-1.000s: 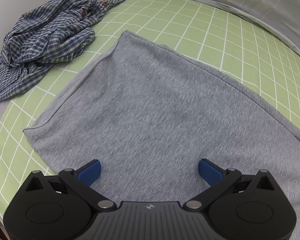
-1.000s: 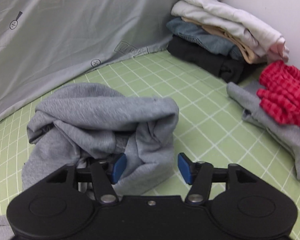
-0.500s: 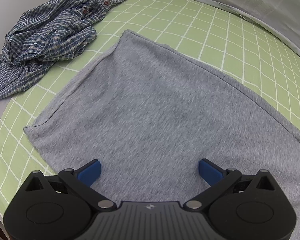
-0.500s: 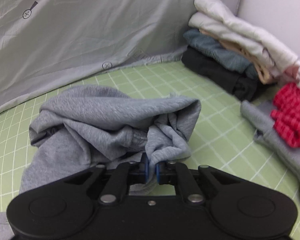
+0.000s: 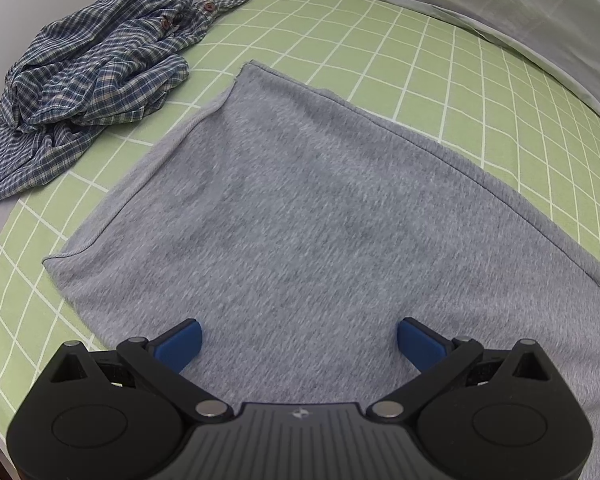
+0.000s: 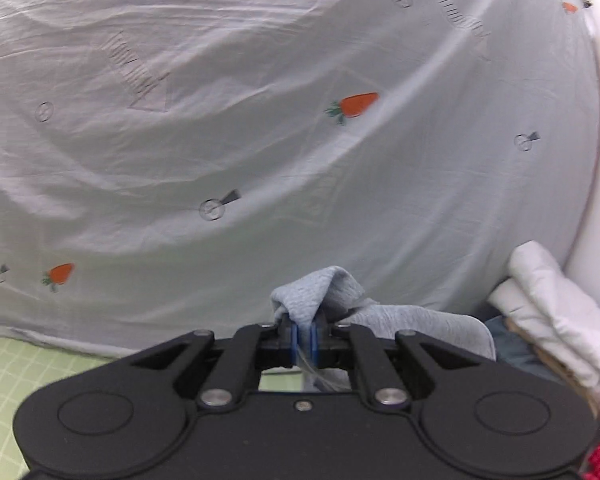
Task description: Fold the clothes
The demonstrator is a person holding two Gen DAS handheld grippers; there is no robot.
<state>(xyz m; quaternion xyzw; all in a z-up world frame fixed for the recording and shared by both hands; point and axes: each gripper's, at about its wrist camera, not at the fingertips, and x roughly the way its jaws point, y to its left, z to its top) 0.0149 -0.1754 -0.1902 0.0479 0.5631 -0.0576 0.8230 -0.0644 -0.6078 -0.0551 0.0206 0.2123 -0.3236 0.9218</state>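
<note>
A fold of grey garment [image 6: 320, 292] is pinched by the right gripper [image 6: 305, 340]; the left gripper [image 5: 299, 342] is held spread (garment edges well ahead of its fingers [image 5: 180, 342]).

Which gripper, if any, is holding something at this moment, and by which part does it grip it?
The right gripper is shut on a bunched fold of the grey garment. The left gripper is open above the flat part, holding nothing.

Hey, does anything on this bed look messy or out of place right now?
Yes: the blue plaid button shirt lies crumpled in a heap at the far left edge of the green grid sheet, unlike the grey knit garment spread flat beside it.
</note>
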